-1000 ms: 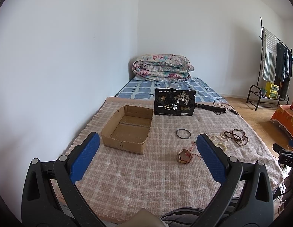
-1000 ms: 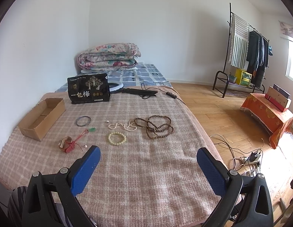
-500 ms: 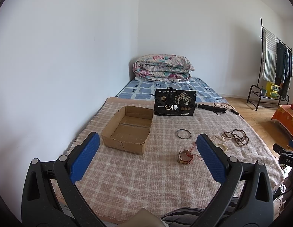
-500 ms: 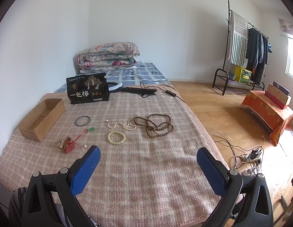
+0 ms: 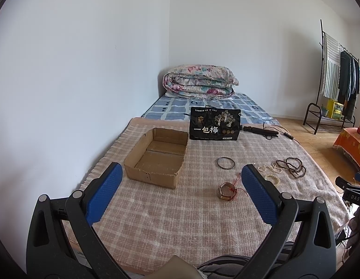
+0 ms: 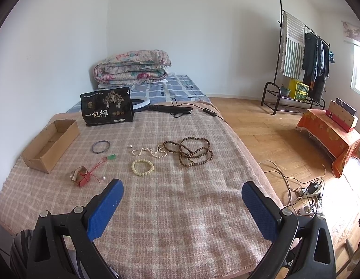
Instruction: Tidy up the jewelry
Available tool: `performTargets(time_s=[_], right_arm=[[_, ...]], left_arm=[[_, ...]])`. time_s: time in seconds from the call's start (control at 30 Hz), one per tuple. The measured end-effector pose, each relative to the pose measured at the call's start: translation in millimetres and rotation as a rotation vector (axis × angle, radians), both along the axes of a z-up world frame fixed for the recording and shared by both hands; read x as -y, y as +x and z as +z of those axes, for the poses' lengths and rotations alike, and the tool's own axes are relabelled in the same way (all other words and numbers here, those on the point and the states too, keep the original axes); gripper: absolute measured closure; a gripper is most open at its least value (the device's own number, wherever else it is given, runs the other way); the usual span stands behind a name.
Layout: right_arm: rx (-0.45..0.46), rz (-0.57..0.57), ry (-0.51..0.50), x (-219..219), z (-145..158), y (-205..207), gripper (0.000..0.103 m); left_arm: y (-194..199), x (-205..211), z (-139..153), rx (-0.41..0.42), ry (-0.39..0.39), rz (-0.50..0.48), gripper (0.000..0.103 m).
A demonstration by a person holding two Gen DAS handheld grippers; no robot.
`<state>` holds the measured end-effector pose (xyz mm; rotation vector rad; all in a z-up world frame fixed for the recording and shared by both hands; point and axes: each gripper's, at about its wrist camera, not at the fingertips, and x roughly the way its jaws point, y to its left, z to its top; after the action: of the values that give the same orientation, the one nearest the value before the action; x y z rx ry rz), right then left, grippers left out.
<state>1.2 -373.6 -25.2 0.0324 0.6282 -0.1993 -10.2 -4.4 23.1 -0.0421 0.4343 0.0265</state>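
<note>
Jewelry lies on a checked blanket on the bed. An empty open cardboard box sits at the left. A dark bangle, a red-corded trinket, a cream bead bracelet, a pearl necklace and long brown prayer beads lie spread to its right. My left gripper is open and empty, above the blanket's near edge. My right gripper is open and empty, short of the bracelet.
A black snack bag stands behind the box. A ring light and black cable lie beside it. A folded quilt is at the bed's head. A clothes rack, orange-covered stand and floor cables are to the right.
Both views have shifted slightly, the right gripper dropping a little lower. No object has moved and both grippers stay open.
</note>
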Motion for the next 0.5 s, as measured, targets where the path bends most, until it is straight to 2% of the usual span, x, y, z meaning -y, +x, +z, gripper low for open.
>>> performTargets(time_s=[0.23, 0.5], right_arm=[[-0.002, 0.0, 0.001, 0, -1, 1, 0.0], [-0.011, 0.0, 0.001, 2, -4, 6, 0.0]], left_arm=[[0, 0, -1, -0.002, 0.0, 0.0, 0.0], [5, -2, -16, -0.018, 0.0, 0.004, 0.0]])
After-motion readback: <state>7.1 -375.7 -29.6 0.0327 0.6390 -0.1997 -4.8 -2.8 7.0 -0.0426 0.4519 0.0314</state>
